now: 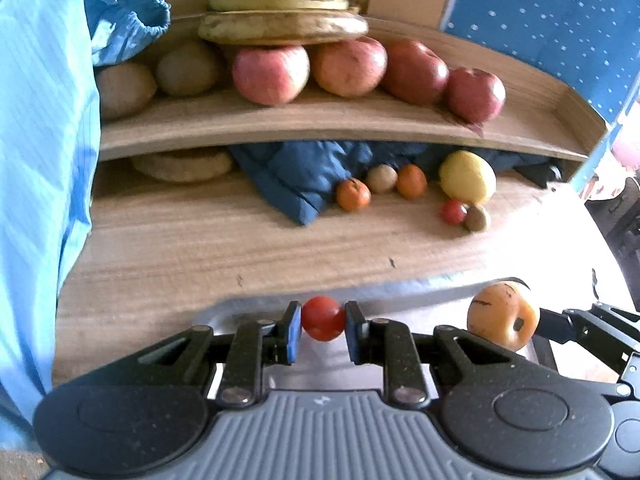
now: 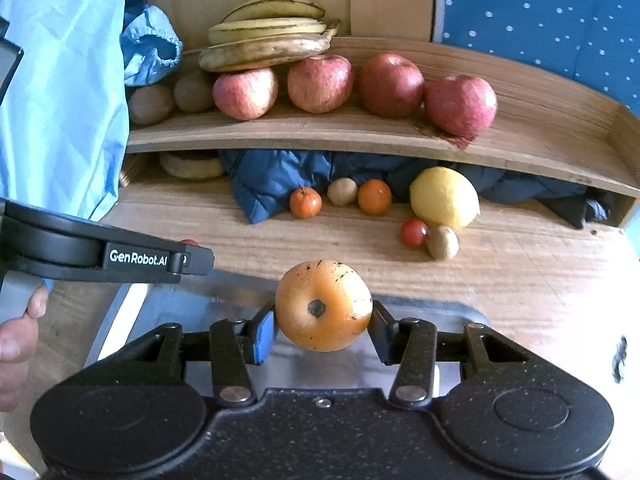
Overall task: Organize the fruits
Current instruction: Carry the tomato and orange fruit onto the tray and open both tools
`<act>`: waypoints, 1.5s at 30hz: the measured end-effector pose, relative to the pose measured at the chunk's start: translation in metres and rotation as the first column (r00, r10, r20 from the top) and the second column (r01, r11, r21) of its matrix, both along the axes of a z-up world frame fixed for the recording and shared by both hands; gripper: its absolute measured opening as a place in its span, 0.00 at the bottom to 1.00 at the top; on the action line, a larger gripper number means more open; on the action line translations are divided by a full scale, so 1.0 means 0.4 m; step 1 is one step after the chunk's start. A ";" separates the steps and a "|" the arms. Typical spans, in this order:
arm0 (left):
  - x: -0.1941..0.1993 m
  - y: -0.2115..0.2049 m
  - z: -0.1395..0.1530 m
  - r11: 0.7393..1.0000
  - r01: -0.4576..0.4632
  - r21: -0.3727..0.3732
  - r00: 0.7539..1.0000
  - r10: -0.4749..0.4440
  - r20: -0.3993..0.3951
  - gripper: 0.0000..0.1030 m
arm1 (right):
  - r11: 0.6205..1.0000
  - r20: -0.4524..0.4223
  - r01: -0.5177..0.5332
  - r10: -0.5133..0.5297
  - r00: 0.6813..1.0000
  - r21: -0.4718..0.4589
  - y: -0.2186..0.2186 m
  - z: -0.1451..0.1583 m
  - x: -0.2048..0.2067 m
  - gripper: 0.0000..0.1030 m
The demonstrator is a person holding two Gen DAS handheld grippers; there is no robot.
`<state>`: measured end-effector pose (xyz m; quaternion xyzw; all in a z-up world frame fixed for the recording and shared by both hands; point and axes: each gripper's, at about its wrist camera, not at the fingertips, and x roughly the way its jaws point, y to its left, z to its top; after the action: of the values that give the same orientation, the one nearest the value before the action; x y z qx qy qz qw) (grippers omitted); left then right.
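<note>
1. Wood-grain desk [image 2: 500,280] runs pale and streaky ahead of me, with a curved wooden shelf [image 2: 320,136] raised over its far side.
2. My left gripper [image 1: 323,320] has its blue-padded fingers [image 1: 294,330] pinched tight on a small, glossy red cherry tomato [image 1: 322,317].
3. My right gripper [image 2: 323,320] is part open, clamped on a round, matte orange persimmon [image 2: 323,305] with dark flecks.
4. Open desk lies between my grippers and the loose fruit at 12 o'clock; a metal tray [image 2: 192,304] sits just beneath both grippers.
5. On the shelf: four red apples [image 2: 320,83], bananas [image 2: 264,36] stacked at 11 o'clock, brown kiwis [image 2: 151,104] at 10.
6. Under the shelf, on the desk: a quilted navy cloth [image 2: 272,176], two tangerines [image 2: 305,202], a smooth lemon [image 2: 444,197], another tomato [image 2: 414,232].
</note>
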<state>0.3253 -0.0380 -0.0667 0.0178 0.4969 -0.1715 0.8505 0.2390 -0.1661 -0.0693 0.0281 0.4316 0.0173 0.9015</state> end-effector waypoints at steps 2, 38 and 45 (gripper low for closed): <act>-0.028 -0.010 0.001 1.000 0.005 0.000 1.000 -0.005 -0.002 0.24 | 1.000 0.001 0.005 -0.005 1.000 0.000 -0.009 0.002 -0.027 0.48; -0.288 -0.056 -0.041 0.998 -0.062 0.030 0.998 0.062 -0.025 0.24 | 1.000 -0.076 0.016 -0.017 0.997 -0.019 -0.102 -0.056 -0.321 0.48; -0.302 -0.065 -0.043 0.998 -0.055 0.035 0.998 0.056 -0.027 0.24 | 1.000 -0.078 0.000 -0.002 0.997 -0.028 -0.098 -0.061 -0.318 0.48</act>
<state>0.2045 -0.0642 -0.0840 0.0163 0.5118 -0.1395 0.8476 0.1117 -0.2054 -0.0938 0.0165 0.4666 0.0099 0.8842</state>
